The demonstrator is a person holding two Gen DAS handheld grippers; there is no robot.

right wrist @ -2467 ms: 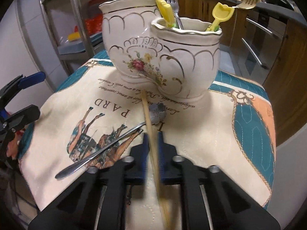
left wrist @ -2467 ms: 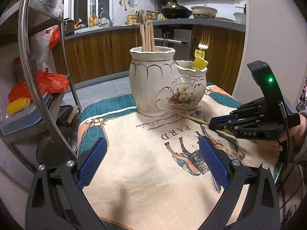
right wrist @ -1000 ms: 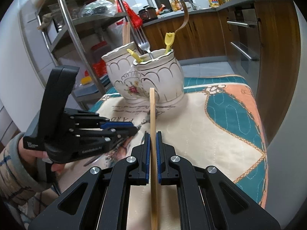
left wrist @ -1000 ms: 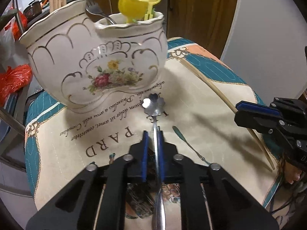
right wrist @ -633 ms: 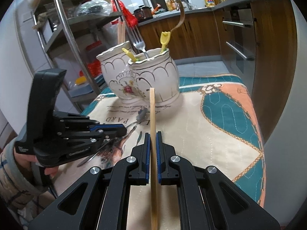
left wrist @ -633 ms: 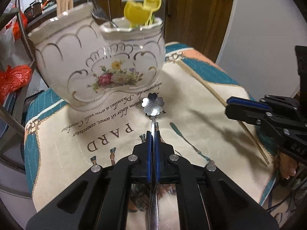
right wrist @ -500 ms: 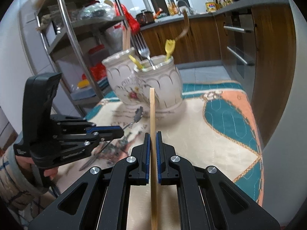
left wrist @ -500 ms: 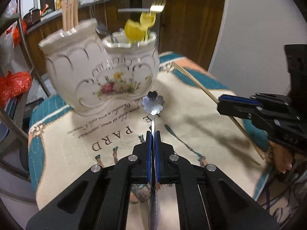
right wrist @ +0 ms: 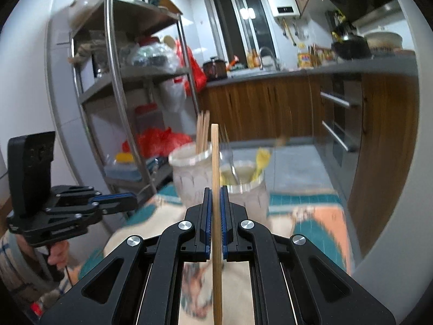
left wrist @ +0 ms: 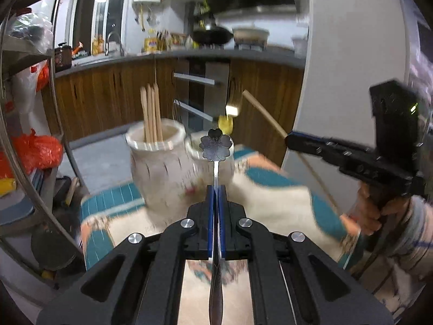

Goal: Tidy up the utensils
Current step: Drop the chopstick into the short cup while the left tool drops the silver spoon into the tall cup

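Utensils are held: left tool (left wrist: 215, 189) clamps a spoon (left wrist: 216, 146), right tool (right wrist: 215, 189) a chopstick (right wrist: 215, 162). Either long end could knock the holder (right wrist: 189, 173) over.

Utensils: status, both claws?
Left claw shut on flower-head spoon. Right claw shut on chopstick. Both raised, facing double ceramic holder. Nothing in the way.
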